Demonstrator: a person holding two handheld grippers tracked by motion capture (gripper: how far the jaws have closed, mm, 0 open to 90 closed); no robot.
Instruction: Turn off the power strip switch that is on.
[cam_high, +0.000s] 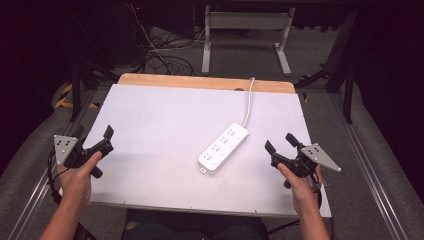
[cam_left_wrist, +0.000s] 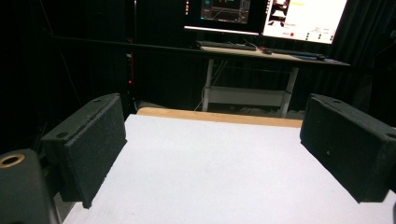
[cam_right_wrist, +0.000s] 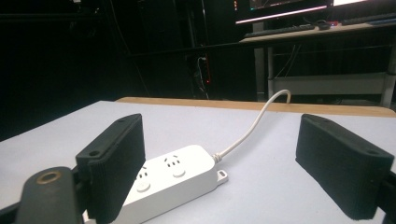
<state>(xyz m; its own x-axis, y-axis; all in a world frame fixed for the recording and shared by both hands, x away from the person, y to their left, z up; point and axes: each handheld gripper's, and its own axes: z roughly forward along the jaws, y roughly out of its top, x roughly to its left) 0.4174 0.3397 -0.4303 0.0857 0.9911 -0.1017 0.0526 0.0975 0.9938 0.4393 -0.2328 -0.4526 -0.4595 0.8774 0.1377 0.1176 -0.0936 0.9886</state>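
Your left gripper (cam_high: 95, 137) at 8 o'clock and right gripper (cam_high: 280, 142) at 4 hold jaws apart, empty; the strip (cam_high: 223, 148) lies mid-surface (cam_high: 150, 115), cord (cam_high: 248, 102) toward 12.

White power strip (cam_high: 223, 148) lies diagonally on table (cam_high: 150, 125).

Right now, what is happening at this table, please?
A person sits at a white table and holds a pair of tongs in each hand. The left tongs and the right tongs are both open and hold nothing. A white power strip lies between them, nearer the right tongs, untouched. Its cord runs off over the far edge. No grasp has been made yet.
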